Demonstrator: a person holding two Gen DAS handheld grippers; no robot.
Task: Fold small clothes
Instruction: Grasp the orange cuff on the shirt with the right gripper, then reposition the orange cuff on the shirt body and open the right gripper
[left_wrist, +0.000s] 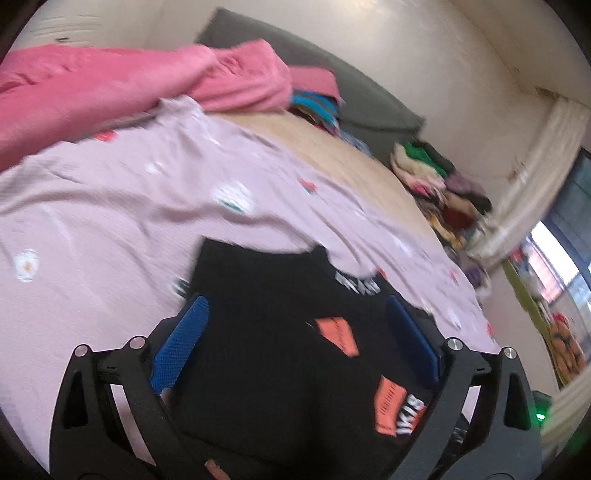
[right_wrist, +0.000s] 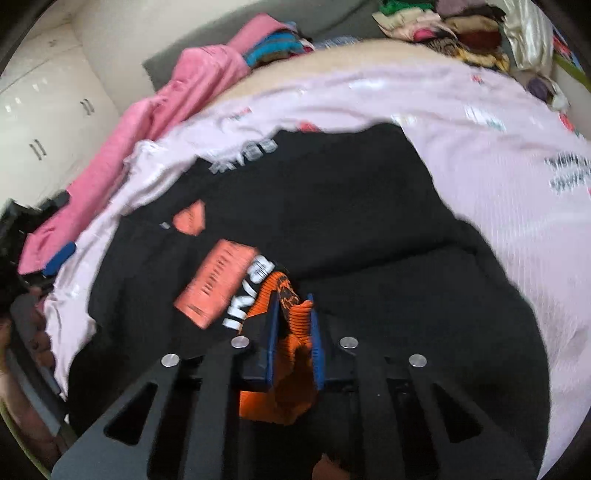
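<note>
A small black garment (left_wrist: 280, 332) with orange patches and white lettering lies on a pale pink printed cloth (left_wrist: 110, 206). My left gripper (left_wrist: 295, 306) is open, its blue pads (left_wrist: 181, 343) spread wide just above the black garment. In the right wrist view the black garment (right_wrist: 332, 206) fills the middle. My right gripper (right_wrist: 293, 306) is shut on the garment's orange ribbed edge (right_wrist: 291, 354), which bunches between the blue pads (right_wrist: 317, 347). The left gripper's blue pad shows at the far left of the right wrist view (right_wrist: 61, 256).
A rumpled pink cloth (left_wrist: 110, 85) lies behind the pale pink one. Piles of mixed clothes (left_wrist: 436, 177) sit along the far side, by a grey cushion (left_wrist: 354, 92). White cupboards (right_wrist: 44, 122) stand at the left. A curtain (left_wrist: 535, 177) hangs at the right.
</note>
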